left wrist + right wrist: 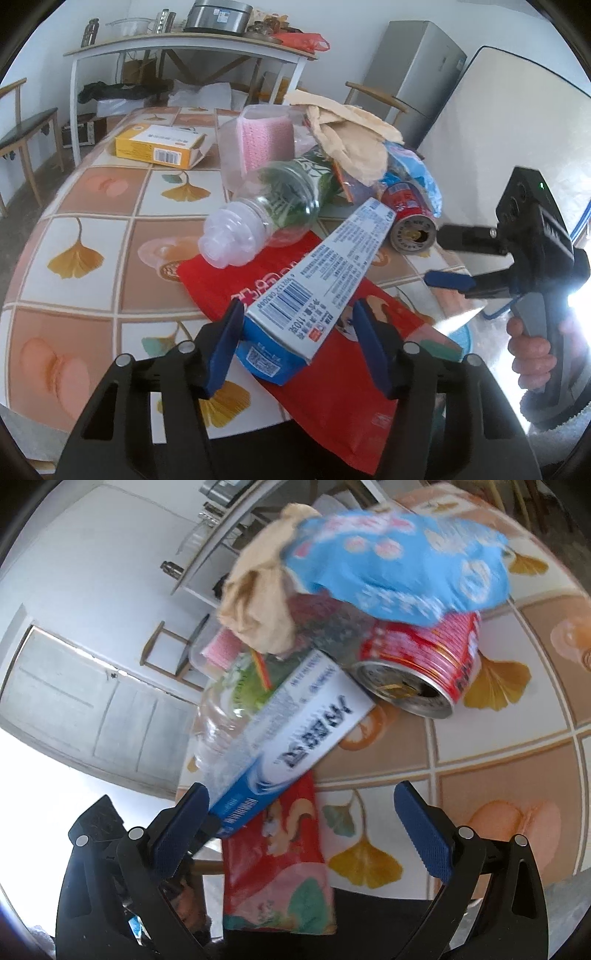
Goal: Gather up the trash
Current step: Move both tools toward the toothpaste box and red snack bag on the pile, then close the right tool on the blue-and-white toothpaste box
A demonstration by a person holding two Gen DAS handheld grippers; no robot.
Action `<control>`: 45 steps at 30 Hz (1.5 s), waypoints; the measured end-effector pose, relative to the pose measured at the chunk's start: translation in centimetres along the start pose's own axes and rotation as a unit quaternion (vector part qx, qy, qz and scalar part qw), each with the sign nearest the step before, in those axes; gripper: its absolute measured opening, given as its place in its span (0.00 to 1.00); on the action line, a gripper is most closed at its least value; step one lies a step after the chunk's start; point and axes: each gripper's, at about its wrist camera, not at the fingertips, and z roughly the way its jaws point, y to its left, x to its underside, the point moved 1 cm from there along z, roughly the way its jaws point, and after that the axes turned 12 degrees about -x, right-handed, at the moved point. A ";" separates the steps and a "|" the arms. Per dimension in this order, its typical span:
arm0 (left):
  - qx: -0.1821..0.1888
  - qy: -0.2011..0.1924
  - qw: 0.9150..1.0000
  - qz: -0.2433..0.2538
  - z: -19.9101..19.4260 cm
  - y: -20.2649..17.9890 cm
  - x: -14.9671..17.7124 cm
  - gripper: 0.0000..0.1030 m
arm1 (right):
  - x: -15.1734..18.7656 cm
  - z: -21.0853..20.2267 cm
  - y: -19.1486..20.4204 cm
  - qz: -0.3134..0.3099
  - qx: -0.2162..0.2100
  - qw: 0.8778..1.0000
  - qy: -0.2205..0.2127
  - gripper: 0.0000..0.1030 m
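At the table's [92, 236] near edge, left gripper [295, 314] straddling toothpaste box [332, 258], pads not pressing; right gripper [299, 805] gaping, gripping nothing.

Toothpaste box [321, 273] across snack bag [295, 295], bottle [273, 206] behind, can [410, 221] perhaps touching box

Your table [92, 236] shows peach and cream squares with golden ginkgo leaves. A red can [424, 664] lies under a blue wrapper [399, 568]; the toothpaste box [325, 273] is white and blue.

Toothpaste box [325, 273] slanted across red packet [332, 373]
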 end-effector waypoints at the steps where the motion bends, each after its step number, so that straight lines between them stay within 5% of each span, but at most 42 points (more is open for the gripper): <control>1: 0.008 0.001 1.000 0.001 -0.1 -0.1 0.1 0.58 | 0.0 0.0 0.4 -0.005 0.000 1.000 -0.001 0.94; 9: 0.043 0.005 0.999 0.013 -1.0 -1.3 1.2 0.58 | -0.5 1.7 2.1 -0.001 0.007 1.000 0.007 0.94; 22: 0.036 -0.004 0.999 -0.012 -2.8 0.8 2.2 0.60 | -0.2 4.0 3.4 0.025 0.043 0.999 0.005 0.93; 32: 0.105 0.020 0.993 -0.042 -1.1 0.4 1.5 0.59 | -0.1 6.1 3.7 0.054 0.031 0.998 0.012 0.89; 45: 0.146 0.034 0.989 0.007 -1.3 -3.7 2.1 0.59 | 0.9 8.5 3.9 0.062 0.058 0.996 0.038 0.75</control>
